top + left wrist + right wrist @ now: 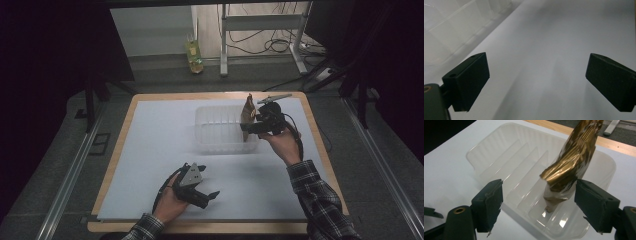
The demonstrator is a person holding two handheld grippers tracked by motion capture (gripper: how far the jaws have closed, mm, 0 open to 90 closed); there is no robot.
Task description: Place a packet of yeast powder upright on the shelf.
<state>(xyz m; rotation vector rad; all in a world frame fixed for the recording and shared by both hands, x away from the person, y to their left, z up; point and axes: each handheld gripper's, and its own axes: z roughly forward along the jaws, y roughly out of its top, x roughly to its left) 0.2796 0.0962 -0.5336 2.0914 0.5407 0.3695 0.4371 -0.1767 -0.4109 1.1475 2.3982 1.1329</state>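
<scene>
Cataloguing, largest item first:

Table: wooden-edged, covered by a white sheet; the work is carried on its far right part.

Tray: clear ribbed plastic, several long compartments, set on the white sheet; its inside is judged bare apart from the wrapper's lower tip.

Right tongs: held over the tray's right end. The jaws are seen parted to a middling gap; the left pad stands well clear of the wrapper, while the right pad lies just beside or lightly against it. No firm grip is judged to be held.

Left tongs: rested near the table's front edge, jaws wide apart, nothing between them, only white sheet ahead.

Gold wrapper: crinkled foil packet, upright and slightly tilted, its lower tip inside the tray at the right end, seemingly in or over one of the grooves.

Progress: placing is judged nearly done; the packet is in the tray, and release and withdrawal of the right tongs are left.

Unclear: whether the packet's tip rests on the tray floor; which groove it occupies; what it contains.
</scene>
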